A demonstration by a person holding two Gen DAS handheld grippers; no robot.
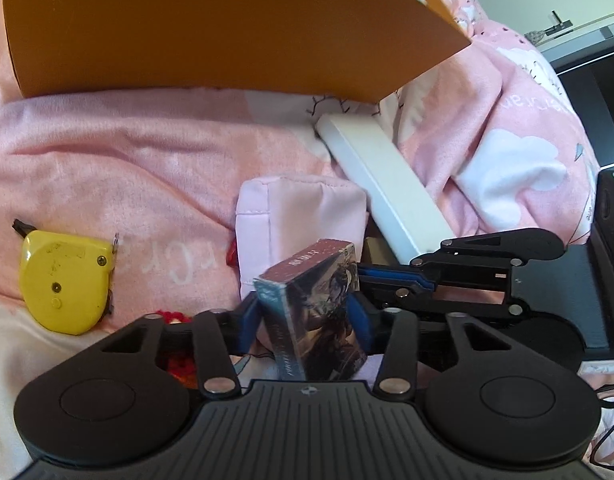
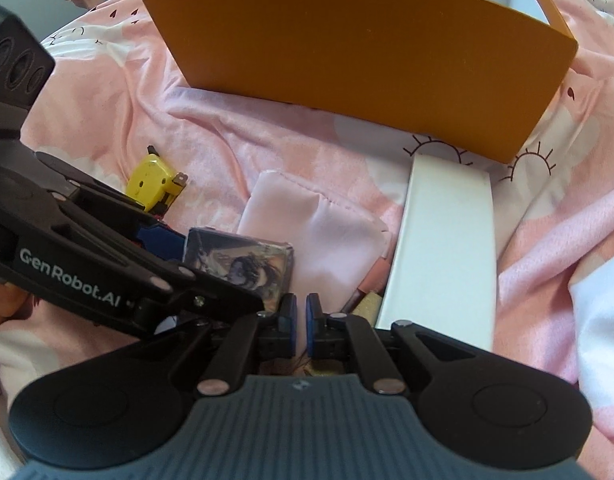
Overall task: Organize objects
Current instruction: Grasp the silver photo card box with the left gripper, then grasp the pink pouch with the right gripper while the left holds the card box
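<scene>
"GenRobot.AI" is being shown on the left gripper (image 1: 307, 316), clamping a card box (image 1: 315, 312); right gripper (image 2: 301, 320) nearly closed, empty, orange box (image 2: 359, 56) ahead.

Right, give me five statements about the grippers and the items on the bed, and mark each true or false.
1. The left gripper is shut on the card box. True.
2. The right gripper holds the tape measure. False: its nearly closed jaws hold nothing, and the tape measure lies on the pink bedding.
3. The tape measure is yellow. True.
4. The orange box is closed with a lid. False: its top is open.
5. The long white box lies inside the orange box. False: it lies on the bedding in front of it.
</scene>
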